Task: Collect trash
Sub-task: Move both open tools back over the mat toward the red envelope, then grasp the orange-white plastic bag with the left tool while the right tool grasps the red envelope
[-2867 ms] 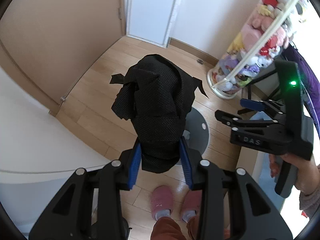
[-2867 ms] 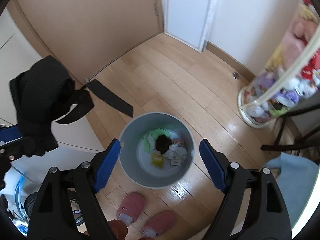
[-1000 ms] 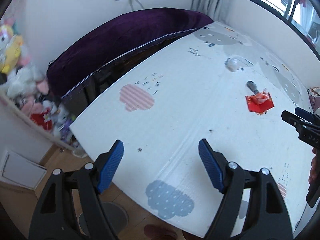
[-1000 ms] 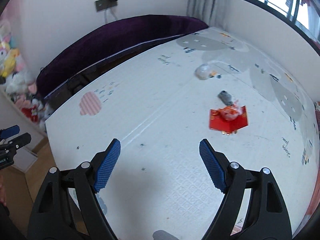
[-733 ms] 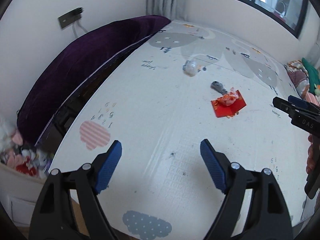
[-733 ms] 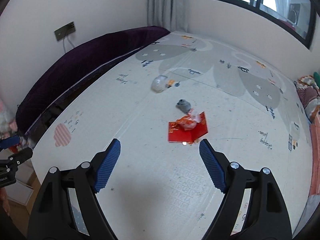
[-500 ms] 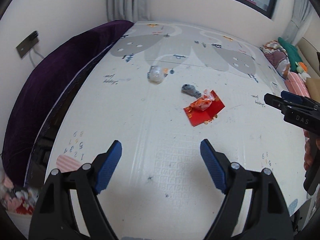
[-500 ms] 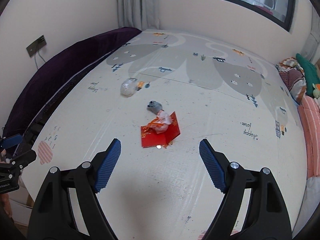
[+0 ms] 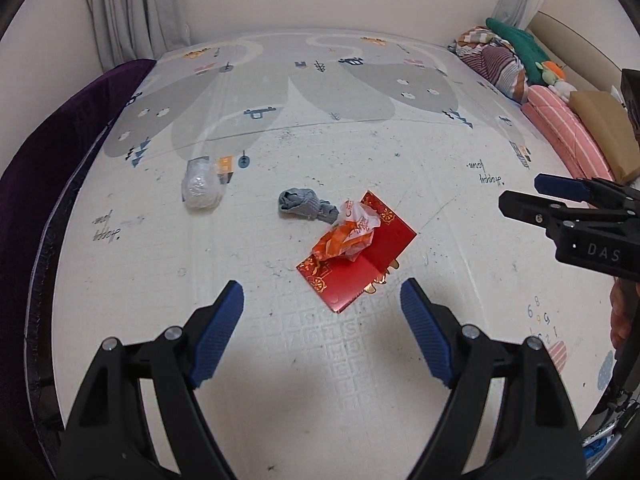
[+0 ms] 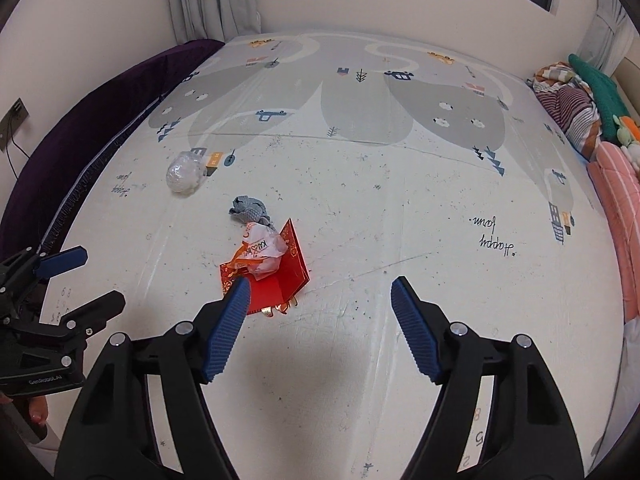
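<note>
Having dropped the black bag at the bin, both claws had swung to the play mat [image 9: 400, 168]: left gripper [image 9: 322, 334] and right gripper [image 10: 320, 326] gaped empty over the red envelope [image 9: 360, 264] and crumpled wrapper [image 9: 346, 236], next pickups.

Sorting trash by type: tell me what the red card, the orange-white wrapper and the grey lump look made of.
Red card: glossy card or paper, folded flat with gold print. Orange-white wrapper: thin crinkled plastic or waxed paper, shiny creases. Grey lump: ribbed knit fabric, matte, perhaps a sock.
</note>
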Tool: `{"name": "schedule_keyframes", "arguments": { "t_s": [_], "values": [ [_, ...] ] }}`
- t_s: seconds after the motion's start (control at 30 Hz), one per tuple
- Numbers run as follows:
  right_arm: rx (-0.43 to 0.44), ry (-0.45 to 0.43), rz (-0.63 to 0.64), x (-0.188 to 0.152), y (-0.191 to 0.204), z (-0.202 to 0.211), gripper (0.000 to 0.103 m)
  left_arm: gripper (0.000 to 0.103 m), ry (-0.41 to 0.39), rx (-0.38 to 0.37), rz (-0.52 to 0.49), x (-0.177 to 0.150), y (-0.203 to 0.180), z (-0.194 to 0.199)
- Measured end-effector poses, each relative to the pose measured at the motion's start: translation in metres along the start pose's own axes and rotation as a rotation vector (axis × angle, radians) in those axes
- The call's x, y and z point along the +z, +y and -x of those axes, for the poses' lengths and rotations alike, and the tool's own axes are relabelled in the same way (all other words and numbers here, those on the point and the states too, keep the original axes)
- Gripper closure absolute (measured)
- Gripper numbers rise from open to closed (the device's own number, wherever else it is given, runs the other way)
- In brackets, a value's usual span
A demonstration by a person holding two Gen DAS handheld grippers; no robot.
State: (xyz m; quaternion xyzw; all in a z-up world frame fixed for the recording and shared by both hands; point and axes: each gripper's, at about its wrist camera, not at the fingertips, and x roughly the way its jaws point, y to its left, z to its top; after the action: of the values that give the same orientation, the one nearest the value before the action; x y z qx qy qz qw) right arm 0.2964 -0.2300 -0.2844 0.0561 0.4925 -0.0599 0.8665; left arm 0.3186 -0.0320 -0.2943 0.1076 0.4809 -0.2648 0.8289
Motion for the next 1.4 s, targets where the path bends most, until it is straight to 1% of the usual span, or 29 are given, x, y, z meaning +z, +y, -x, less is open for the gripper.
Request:
{"name": "schedule_keyframes", "arguments": {
  "t_s": [0.2, 0.33, 0.7, 0.87, 0.9, 0.93, 0.97, 1.0, 1.03, 1.1, 1.13, 1.2, 1.23, 1.4],
  "values": [
    [0.034, 0.041, 0.033, 0.004, -0.014, -0.057, 0.036, 0.022, 0.042, 0.006, -0.066, 0.005, -0.012, -0.060],
    [0.049, 0.054, 0.041, 0.004, -0.022, -0.082, 0.036, 0.022, 0.055, 0.005, -0.090, 0.006, -0.018, -0.090],
    [0.071, 0.072, 0.041, 0.003, -0.030, -0.113, 0.037, 0.022, 0.052, -0.040, -0.151, 0.022, -0.032, -0.144],
    [0.077, 0.081, 0.046, 0.001, -0.029, -0.119, 0.037, 0.023, 0.020, -0.048, -0.170, 0.026, -0.035, -0.154],
    [0.077, 0.082, 0.049, 0.001, -0.029, -0.120, 0.037, 0.024, 0.014, -0.050, -0.171, 0.026, -0.035, -0.155],
    [0.079, 0.083, 0.050, 0.000, -0.028, -0.121, 0.037, 0.033, 0.008, -0.049, -0.168, 0.026, -0.034, -0.155],
    [0.082, 0.084, 0.052, 0.000, -0.027, -0.122, 0.037, 0.047, 0.010, -0.053, -0.163, 0.026, -0.032, -0.156],
    [0.083, 0.085, 0.054, 0.000, -0.026, -0.123, 0.037, 0.053, 0.019, -0.060, -0.155, 0.027, -0.031, -0.158],
    [0.085, 0.085, 0.056, 0.000, -0.025, -0.124, 0.037, 0.058, 0.023, -0.067, -0.145, 0.026, -0.030, -0.159],
    [0.089, 0.086, 0.057, 0.000, -0.024, -0.126, 0.037, 0.062, 0.015, -0.077, -0.131, 0.025, -0.027, -0.159],
    [0.091, 0.087, 0.057, 0.000, -0.023, -0.127, 0.037, 0.066, 0.012, -0.079, -0.132, 0.024, -0.026, -0.158],
    [0.099, 0.090, 0.058, 0.000, -0.021, -0.130, 0.037, 0.079, 0.005, -0.086, -0.134, 0.023, -0.023, -0.155],
    [0.103, 0.092, 0.059, 0.000, -0.020, -0.132, 0.037, 0.082, 0.003, -0.087, -0.134, 0.022, -0.022, -0.153],
    [0.122, 0.103, 0.070, -0.001, -0.010, -0.142, 0.037, 0.084, -0.025, -0.078, -0.117, 0.021, -0.011, -0.140]
  ]
}}
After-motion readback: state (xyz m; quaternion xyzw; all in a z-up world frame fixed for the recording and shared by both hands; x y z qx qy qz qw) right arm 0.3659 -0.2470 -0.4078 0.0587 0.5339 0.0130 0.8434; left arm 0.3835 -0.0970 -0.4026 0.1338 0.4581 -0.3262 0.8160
